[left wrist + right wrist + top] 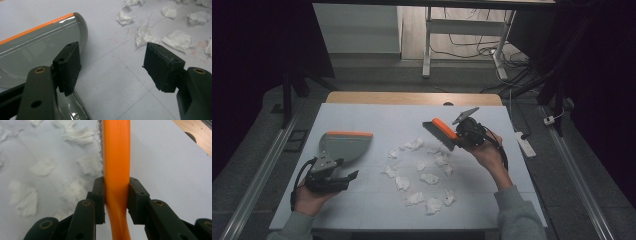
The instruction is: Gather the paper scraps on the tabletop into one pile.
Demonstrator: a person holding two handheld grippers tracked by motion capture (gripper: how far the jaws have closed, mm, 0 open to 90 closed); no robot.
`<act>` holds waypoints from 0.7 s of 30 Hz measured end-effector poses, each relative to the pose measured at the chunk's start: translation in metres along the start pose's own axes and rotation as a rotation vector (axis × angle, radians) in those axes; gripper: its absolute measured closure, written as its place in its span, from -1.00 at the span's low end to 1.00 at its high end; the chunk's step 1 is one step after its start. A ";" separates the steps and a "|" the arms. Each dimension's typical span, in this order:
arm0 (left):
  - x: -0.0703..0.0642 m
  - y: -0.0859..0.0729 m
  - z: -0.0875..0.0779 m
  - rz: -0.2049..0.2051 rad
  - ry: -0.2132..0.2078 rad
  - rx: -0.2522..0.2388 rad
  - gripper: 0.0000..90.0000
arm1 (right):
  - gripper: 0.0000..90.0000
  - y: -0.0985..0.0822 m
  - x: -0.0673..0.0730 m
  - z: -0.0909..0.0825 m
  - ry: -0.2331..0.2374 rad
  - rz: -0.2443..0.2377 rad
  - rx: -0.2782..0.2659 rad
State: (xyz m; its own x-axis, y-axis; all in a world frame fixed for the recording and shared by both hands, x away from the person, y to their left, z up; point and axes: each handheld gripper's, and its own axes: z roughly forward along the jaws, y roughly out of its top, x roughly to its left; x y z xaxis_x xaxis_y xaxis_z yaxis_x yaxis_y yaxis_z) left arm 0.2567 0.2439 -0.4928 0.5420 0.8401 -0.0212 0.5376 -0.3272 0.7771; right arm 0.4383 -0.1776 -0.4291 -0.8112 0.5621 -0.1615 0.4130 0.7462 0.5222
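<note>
Jaws of your right gripper (115, 200) clench the orange brush (441, 132) at the far edge of the paper scraps (419, 172), bristles down to sweep, while your left gripper (112, 67) gapes empty over the dustpan (343, 144) left of the scraps, ready to steady it.

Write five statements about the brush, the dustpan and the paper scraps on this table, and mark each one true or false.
1. The right tongs are shut on the brush by its orange handle. True.
2. The left tongs are clamped on a paper scrap. False: they stand open with nothing between them.
3. The dustpan lies on the white table, to the left of the paper scraps. True.
4. The paper scraps are already gathered inside the dustpan. False: they lie scattered on the table, apart from it.
5. The dustpan has an orange strip along its edge. True.
</note>
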 end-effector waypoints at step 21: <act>0.001 -0.002 -0.001 0.002 0.000 -0.002 -0.33 | 0.57 0.054 0.034 0.050 0.037 -0.346 0.246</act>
State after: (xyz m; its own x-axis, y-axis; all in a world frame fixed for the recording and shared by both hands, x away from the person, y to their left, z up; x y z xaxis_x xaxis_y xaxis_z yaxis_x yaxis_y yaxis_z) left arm 0.2554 0.2456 -0.4936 0.5431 0.8395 -0.0192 0.5352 -0.3284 0.7783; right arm 0.4540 -0.1001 -0.4482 -0.9316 0.2539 -0.2599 0.1969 0.9540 0.2260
